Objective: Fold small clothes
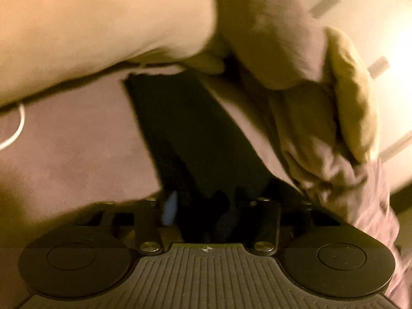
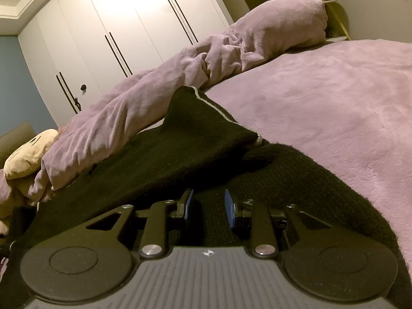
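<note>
Just ahead of the right hand-held gripper [image 2: 208, 204], its jaws spread and empty, a soft, limp black knit garment [image 2: 206, 144] lies on the bed [image 2: 334, 108], best pinched at its pale-trimmed edge.

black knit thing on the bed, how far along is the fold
Done: one corner of the black knit garment is already turned over onto itself, its pale edge showing. In hand: the right gripper is open over the cloth, gripping nothing; the left gripper is blurred and dark, so its grip is unclear. Left: most of the garment lies spread on the purple blanket, unfolded.
</note>
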`<state>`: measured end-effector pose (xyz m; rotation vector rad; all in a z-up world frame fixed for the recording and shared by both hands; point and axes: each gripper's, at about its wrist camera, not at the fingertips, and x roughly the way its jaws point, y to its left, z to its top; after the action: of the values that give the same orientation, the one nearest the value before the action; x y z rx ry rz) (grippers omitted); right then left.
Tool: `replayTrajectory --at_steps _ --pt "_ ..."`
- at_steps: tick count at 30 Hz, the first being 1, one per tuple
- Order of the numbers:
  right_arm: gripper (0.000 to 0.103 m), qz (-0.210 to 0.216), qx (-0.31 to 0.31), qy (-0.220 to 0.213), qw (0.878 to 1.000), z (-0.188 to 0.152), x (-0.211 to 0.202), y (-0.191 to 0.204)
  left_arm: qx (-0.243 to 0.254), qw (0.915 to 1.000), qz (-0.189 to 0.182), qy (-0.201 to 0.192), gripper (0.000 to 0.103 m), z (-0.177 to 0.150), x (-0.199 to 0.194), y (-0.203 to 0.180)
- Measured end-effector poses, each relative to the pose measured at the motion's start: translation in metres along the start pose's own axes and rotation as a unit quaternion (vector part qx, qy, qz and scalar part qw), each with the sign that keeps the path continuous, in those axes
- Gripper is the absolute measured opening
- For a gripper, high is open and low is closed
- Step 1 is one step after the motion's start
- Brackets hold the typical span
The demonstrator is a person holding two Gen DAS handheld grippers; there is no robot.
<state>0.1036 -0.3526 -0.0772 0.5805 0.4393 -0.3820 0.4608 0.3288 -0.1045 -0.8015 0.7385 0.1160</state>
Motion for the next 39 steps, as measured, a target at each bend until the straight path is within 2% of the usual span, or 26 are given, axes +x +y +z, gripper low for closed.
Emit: replayTrajectory --at_steps 2,3,5,9,10,11,14,16,17,20,23,26,30,32,34,36,38,39 --pt "0.025 0.001 0.001 -0.001 1.000 -0.001 -0.001 0.000 -0.038 0.9993 0.000 -0.002 0.020 0.004 0.002 0.009" --pt "0.025 0.001 0.001 -0.001 1.000 -0.001 -0.001 0.000 -0.052 0.9986 -0.005 0.003 0.018 0.006 0.004 0.012" --pt "0.025 0.002 0.002 -0.001 1.000 -0.001 -0.001 0.000 -0.059 0.9983 -0.005 0.000 0.016 0.005 0.003 0.012" --pt "0.025 0.005 0.004 -0.001 1.000 -0.001 -0.001 0.000 -0.017 0.9996 -0.001 -0.022 0.016 -0.001 -0.006 -0.002" --pt "0.025 0.005 0.005 -0.002 1.000 -0.001 -0.001 0.000 -0.014 0.9996 -0.001 -0.025 0.018 -0.004 -0.006 -0.001" --pt "0.025 0.007 0.006 -0.002 1.000 -0.001 -0.001 -0.001 -0.018 0.9996 0.007 -0.021 0.024 -0.005 -0.003 0.000" --pt "0.025 0.010 0.009 -0.002 1.000 -0.001 -0.001 -0.002 -0.028 0.9992 0.001 -0.030 0.030 -0.007 0.002 0.004" --pt "0.025 0.011 0.011 -0.003 1.000 -0.001 -0.001 -0.002 -0.031 0.9990 0.002 -0.033 0.026 -0.006 0.005 0.002" --pt "0.025 0.011 0.011 -0.003 1.000 -0.001 -0.001 -0.002 -0.028 0.9990 0.009 -0.034 0.017 -0.005 0.006 0.001" --pt "0.025 0.011 0.011 -0.003 1.000 -0.001 -0.001 -0.002 0.009 0.9987 0.030 -0.039 0.015 -0.004 0.000 -0.014" --pt "0.025 0.011 0.011 -0.003 1.000 -0.001 -0.001 -0.002 0.077 0.9933 0.038 -0.078 0.014 -0.007 -0.028 -0.044" --pt "0.025 0.012 0.012 -0.003 1.000 -0.002 -0.001 -0.002 0.172 0.9756 0.035 -0.133 0.013 -0.017 -0.073 -0.096" --pt "0.025 0.016 0.017 -0.004 1.000 -0.002 -0.001 -0.003 0.300 0.9363 -0.012 -0.182 0.013 -0.060 -0.144 -0.179" --pt "0.025 0.018 0.019 -0.004 1.000 -0.001 -0.001 -0.004 0.339 0.9230 -0.047 -0.177 0.013 -0.094 -0.171 -0.217" --pt "0.026 0.020 0.022 -0.004 1.000 0.000 -0.001 -0.005 0.377 0.9061 -0.081 -0.175 0.013 -0.137 -0.193 -0.250" --pt "0.026 0.024 0.026 -0.003 0.999 0.001 -0.001 -0.006 0.408 0.8929 -0.113 -0.153 0.014 -0.186 -0.202 -0.278" --pt "0.026 0.028 0.031 -0.003 0.999 0.001 -0.001 -0.008 0.434 0.8836 -0.129 -0.118 0.016 -0.242 -0.199 -0.298" --pt "0.026 0.030 0.034 -0.003 0.999 0.001 -0.002 -0.009 0.444 0.8805 -0.125 -0.107 0.022 -0.268 -0.194 -0.305"
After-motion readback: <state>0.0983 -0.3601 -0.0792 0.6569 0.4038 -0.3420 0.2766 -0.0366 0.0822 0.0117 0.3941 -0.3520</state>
